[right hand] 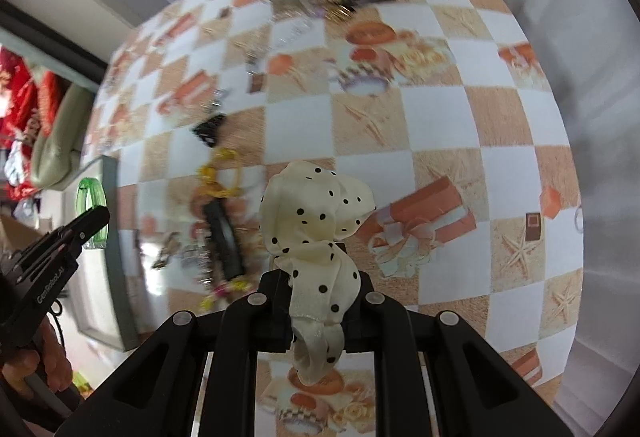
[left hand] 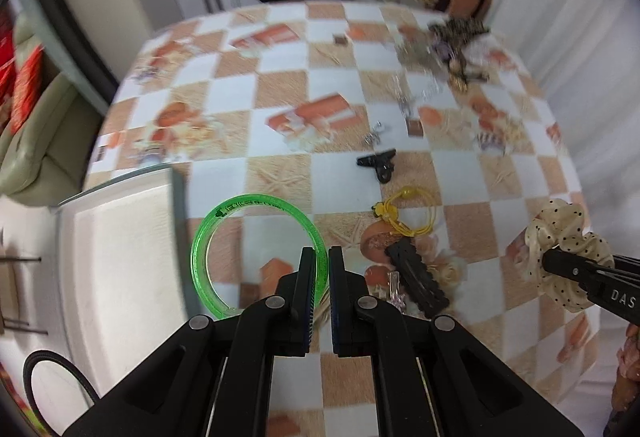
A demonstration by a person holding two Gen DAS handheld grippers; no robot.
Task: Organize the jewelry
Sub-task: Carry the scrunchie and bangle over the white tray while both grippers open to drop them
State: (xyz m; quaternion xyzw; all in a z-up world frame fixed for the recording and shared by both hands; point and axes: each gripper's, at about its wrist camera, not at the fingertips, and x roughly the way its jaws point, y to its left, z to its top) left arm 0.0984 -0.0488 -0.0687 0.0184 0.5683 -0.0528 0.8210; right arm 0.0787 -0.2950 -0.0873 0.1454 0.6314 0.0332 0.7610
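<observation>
Left wrist view looks down on a table (left hand: 280, 105) under a checked cloth, with a white tray (left hand: 120, 257) at its left edge. Loose pieces lie toward the right: a tangled heap (left hand: 456, 49) near the far right corner, then a black claw clip (left hand: 378, 163), a yellow cord (left hand: 404, 213) and a black snap clip (left hand: 418, 279) nearer the front.

The left gripper (left hand: 320, 257) is clamped on a green bangle (left hand: 256, 257), pinching its right-hand wall, with the ring lifted beside the tray. The bangle looks like stiff, smooth plastic, light but apt to swivel or slip in a pinch on one wall, so a grip square across the band is safest.

The right gripper (right hand: 316, 277) is closed narrow on a dotted scrunchie (right hand: 316, 221), which bunches up between the fingers above the cloth. It is soft, light and not fragile; any fold of it will hold, though the loose part flops.
</observation>
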